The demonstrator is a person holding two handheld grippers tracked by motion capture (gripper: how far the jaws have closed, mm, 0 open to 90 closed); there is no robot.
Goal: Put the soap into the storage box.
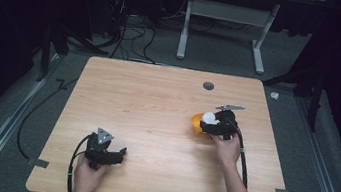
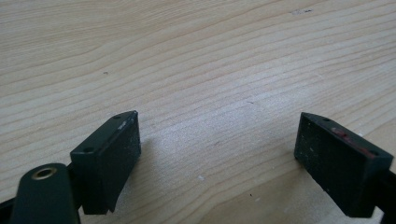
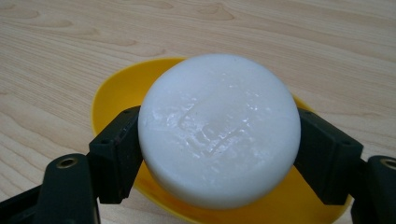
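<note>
A round white soap bar (image 3: 219,128) is clamped between the two black jaws of my right gripper (image 3: 218,149), held just above a yellow dish (image 3: 116,93). In the high view the right gripper (image 1: 211,121) sits at the table's right-middle, with the white soap bar (image 1: 209,116) over the yellow dish (image 1: 196,122). My left gripper (image 1: 120,155) rests near the front left of the table, jaws spread wide. The left gripper (image 2: 217,154) has bare wood between its fingers (image 2: 112,154).
The wooden table (image 1: 157,104) has a small round grommet hole (image 1: 208,86) near its far edge. Beyond the table stand a white desk frame (image 1: 225,33) and tangled cables (image 1: 126,34) on grey carpet.
</note>
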